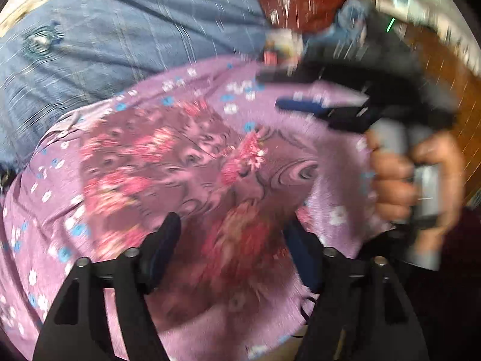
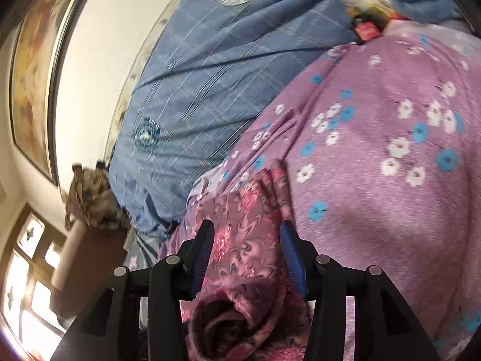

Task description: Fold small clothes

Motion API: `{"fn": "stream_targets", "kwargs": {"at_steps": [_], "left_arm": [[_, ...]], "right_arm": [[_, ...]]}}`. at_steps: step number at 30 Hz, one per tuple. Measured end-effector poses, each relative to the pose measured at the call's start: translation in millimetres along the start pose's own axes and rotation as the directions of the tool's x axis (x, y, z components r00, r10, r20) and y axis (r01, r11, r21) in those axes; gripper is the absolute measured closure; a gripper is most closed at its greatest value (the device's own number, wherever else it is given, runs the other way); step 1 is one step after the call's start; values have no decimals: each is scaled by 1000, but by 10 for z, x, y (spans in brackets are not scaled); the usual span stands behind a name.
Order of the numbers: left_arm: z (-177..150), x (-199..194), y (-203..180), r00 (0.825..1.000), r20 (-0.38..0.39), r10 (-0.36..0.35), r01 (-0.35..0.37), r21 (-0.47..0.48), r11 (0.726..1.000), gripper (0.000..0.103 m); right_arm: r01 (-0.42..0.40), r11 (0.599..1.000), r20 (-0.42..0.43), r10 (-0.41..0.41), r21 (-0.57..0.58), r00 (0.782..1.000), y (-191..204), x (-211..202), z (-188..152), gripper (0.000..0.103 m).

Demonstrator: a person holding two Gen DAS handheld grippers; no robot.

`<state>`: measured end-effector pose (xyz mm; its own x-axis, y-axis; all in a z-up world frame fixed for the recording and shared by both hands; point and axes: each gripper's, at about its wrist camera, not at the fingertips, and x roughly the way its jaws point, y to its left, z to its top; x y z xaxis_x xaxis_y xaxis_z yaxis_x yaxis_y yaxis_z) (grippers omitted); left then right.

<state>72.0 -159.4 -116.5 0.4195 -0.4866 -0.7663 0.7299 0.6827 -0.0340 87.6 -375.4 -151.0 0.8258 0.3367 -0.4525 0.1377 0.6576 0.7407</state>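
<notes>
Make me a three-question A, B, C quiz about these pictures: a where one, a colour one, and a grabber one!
1. Where does the maroon swirly garment lie? A on the purple flowered cloth; B on the floor; C on a chair.
2. What colour is the checked bedsheet? A green; B blue; C yellow.
3. How is the left gripper? A open; B shut on a sock; C shut on a toy.
Answers: 1 A, purple cloth shows around it. 2 B, blue checks. 3 A, its fingers stand apart.
</notes>
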Motion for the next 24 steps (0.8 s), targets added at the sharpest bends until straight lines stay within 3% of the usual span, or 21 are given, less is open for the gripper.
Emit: {"fn": "stream_targets", "kwargs": {"at_steps": [1, 3, 6, 7, 9, 11, 13, 14, 15, 18, 21, 24], "left_arm": [[-47, -152, 88, 999, 33, 7, -6, -17, 1000, 22], [-137, -398, 326, 993, 78, 84, -80, -59, 995, 21], [-234, -537, 695, 983, 93, 156, -142, -148, 979, 21], [-249, -507, 804, 980, 75, 184, -168, -178, 970, 21], [-273, -411, 944, 967, 19, 253, -244, -202, 949, 21], [-327, -192, 1017, 958, -59, 281, -287, -188, 939, 21], [-455, 135, 994, 944, -170, 283, -304, -116, 945, 20], [-497, 243, 982, 943, -195, 270, -295, -113, 949, 20], [-528, 286, 998, 947, -198, 253, -283, -136, 950, 20], [-473, 165, 1155, 965, -185, 184, -222, -216, 951, 21], [-197, -1, 1359, 973, -121, 199, -224, -254, 941, 21], [217, 40, 1567, 966, -81, 246, -259, -243, 935, 21]], "right_arm": [[-2, 1000, 0, 2, -19, 1000, 41, 0, -21, 55], [-33, 996, -9, 33, -81, 999, 200, 21, -89, 55], [-119, 974, -32, 115, -192, 993, 503, -7, -263, 62], [-112, 968, -50, 103, -225, 993, 585, 14, -334, 64], [-21, 957, -113, -13, -289, 994, 739, 147, -486, 72], [85, 952, -170, -140, -293, 975, 706, 278, -633, 72], [237, 933, -252, -306, -269, 918, 484, 454, -800, 74], [255, 933, -286, -325, -256, 902, 387, 514, -854, 74], [243, 935, -269, -311, -259, 911, 386, 481, -858, 74], [236, 927, -284, -320, -293, 904, 542, 446, -731, 72], [211, 933, -247, -286, -293, 926, 678, 459, -461, 67], [185, 964, -226, -226, -189, 948, 691, 666, -63, 62]]}}
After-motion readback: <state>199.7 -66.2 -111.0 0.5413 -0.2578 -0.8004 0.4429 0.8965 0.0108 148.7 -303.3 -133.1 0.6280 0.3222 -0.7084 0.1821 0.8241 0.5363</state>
